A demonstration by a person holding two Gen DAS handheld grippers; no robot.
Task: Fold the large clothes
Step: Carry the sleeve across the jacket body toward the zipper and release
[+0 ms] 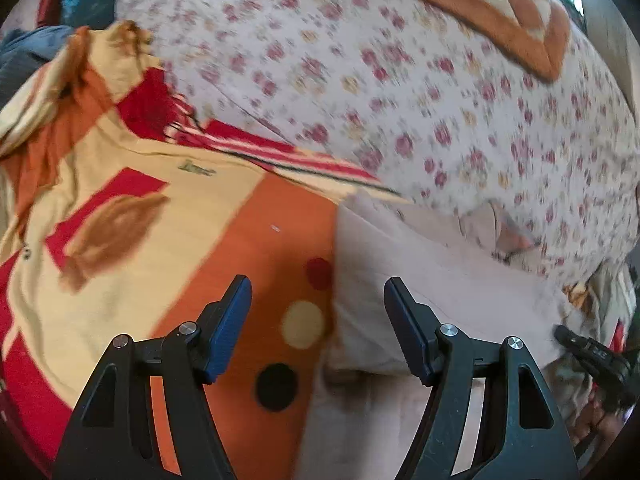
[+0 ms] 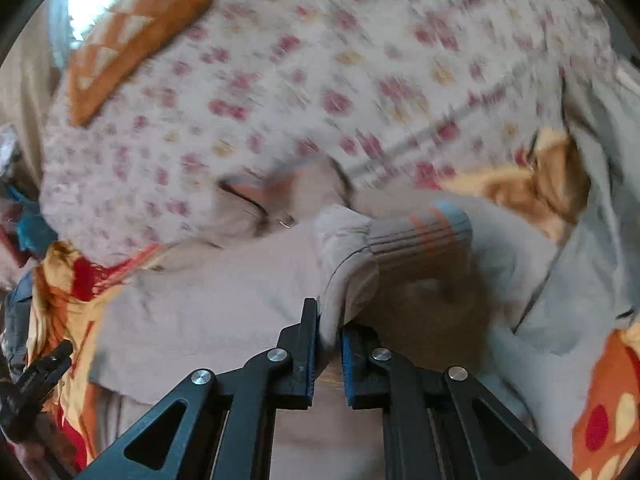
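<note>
The flowered sheet (image 1: 400, 92) covers most of the bed and serves as the landmark. At its far edge lies an orange-and-cream patterned cushion (image 1: 472, 4). Just at its near side spreads an orange, red and cream blanket (image 1: 132, 216) with dots, and on that, touching the sheet's near edge, lies the pale beige garment (image 2: 208, 312), its ribbed cuff (image 2: 420, 240) striped orange and blue. No containers show in either view. The right tongs (image 2: 330, 344) are nearly closed, pinching a fold of the beige garment between their blue pads. The left tongs (image 1: 318, 312) stand wide open above the blanket and the garment's edge, gripping nothing.
</note>
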